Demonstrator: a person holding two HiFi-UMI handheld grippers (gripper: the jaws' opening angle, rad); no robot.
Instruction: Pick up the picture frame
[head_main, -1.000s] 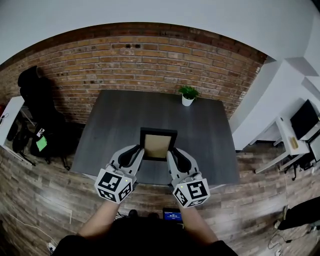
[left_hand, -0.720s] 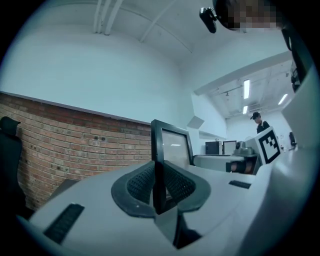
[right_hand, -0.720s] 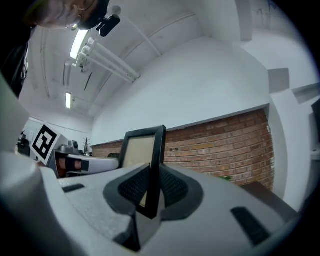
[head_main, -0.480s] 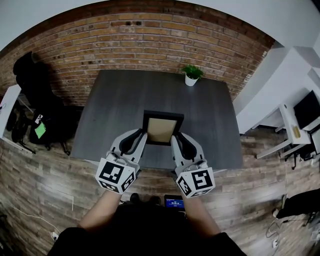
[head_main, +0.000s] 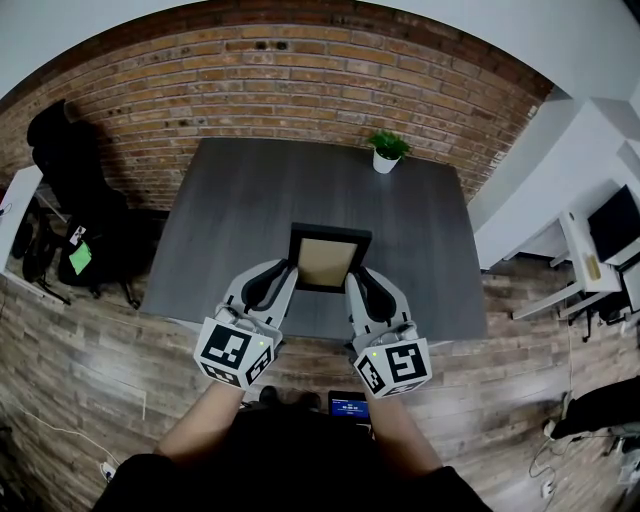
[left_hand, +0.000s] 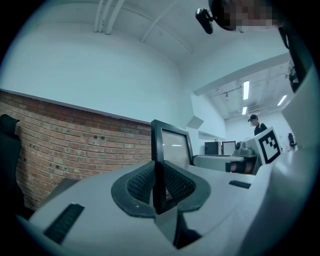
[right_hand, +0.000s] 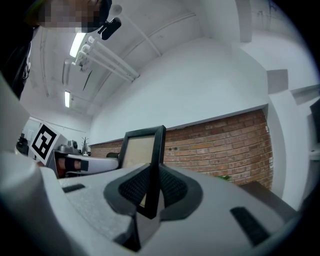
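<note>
Picture frame (head_main: 328, 258): black border, tan panel facing up toward my head camera; I see it over the front-centre part of the table (head_main: 240, 210), nearer the front edge than the back; I cannot tell whether it is clear of the surface.
Left gripper (head_main: 285, 268): pinching the frame's left side edge; in the left gripper view the black edge (left_hand: 158, 150) sits squarely between the ribbed pads (left_hand: 141, 184), both pressed against it.
Right gripper (head_main: 352, 275): jaws closing on the frame's right side edge; in the right gripper view that edge (right_hand: 156, 150) runs between the pads (right_hand: 172, 189), which bear on it.
Alignment: I note both grippers side by side, each pointing toward the back edge, the frame spanning between them.
Potted plant (head_main: 386, 150): near the table's back right corner, well apart from the frame.
Surroundings: brick wall (head_main: 290, 85) behind the back edge; dark chair (head_main: 70, 170) off the left edge.
</note>
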